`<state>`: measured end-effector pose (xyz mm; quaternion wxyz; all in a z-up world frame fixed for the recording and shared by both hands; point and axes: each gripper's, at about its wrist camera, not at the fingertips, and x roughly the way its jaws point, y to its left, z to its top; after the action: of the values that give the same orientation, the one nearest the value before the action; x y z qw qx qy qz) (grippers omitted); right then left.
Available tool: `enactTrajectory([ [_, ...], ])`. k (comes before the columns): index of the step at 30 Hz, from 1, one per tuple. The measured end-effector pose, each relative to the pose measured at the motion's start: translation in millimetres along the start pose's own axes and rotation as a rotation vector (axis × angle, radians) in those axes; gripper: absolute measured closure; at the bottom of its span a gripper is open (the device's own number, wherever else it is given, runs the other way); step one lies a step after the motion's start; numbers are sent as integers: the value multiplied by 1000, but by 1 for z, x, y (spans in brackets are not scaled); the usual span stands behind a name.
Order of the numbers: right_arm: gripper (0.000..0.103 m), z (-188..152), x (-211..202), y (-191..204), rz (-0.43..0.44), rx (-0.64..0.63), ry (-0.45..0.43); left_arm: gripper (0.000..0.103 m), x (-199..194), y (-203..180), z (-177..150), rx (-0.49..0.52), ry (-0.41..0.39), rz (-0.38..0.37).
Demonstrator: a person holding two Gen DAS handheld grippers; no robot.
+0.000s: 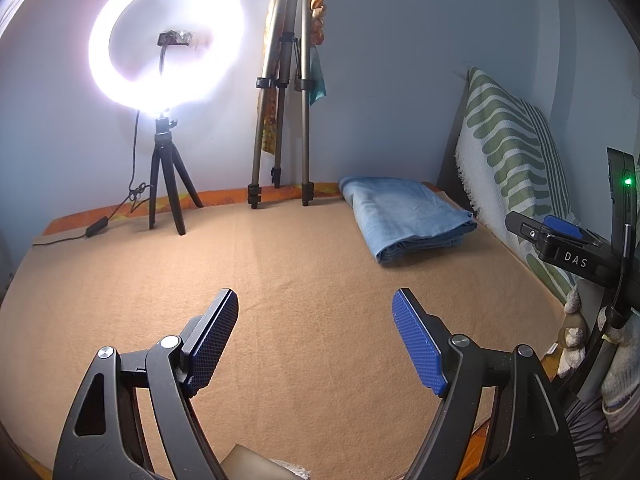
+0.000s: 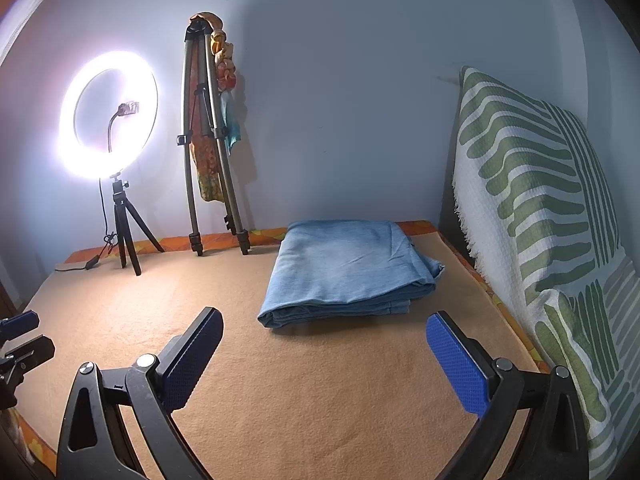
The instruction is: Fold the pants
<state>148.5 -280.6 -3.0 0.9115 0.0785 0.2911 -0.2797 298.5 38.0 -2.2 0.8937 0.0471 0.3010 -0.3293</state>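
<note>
1. Pants (image 2: 348, 268), light blue denim, folded into a flat stacked rectangle; right of centre in the right wrist view, right of centre and further up in the left wrist view (image 1: 404, 216). Resting on the blanket, near the back wall, touched by neither tool.
2. Left tool (image 1: 316, 336), lower middle of the left wrist view; black frame, blue textured pads, spread wide, grasping nothing, only bare blanket between. Also visible at the far left edge of the right wrist view (image 2: 20, 340).
3. Right tool (image 2: 324, 360), lower middle of the right wrist view; released, pads wide apart, nothing between them. Pants just beyond the tips, apart from both. Body of it at the right edge of the left wrist view, marked "DAS", green lamp lit.
4. Blanket (image 2: 280, 400), tan, covering the bed; orange patterned sheet showing along its far edge.
5. Ring light (image 1: 166, 40), lit, on a small black tripod, upper left of both views.
6. Tall tripod (image 1: 280, 88), legs closed, leaning on the wall, patterned cloth hung beside it.
7. Cushion (image 2: 540, 200), white with green stripes, upright along the right edge.
</note>
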Motion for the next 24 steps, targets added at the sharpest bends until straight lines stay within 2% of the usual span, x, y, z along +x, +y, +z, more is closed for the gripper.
enactTrajectory([
  [24,0,-3,0,1,1,0,2,23,1,1,2,-6,5,2],
])
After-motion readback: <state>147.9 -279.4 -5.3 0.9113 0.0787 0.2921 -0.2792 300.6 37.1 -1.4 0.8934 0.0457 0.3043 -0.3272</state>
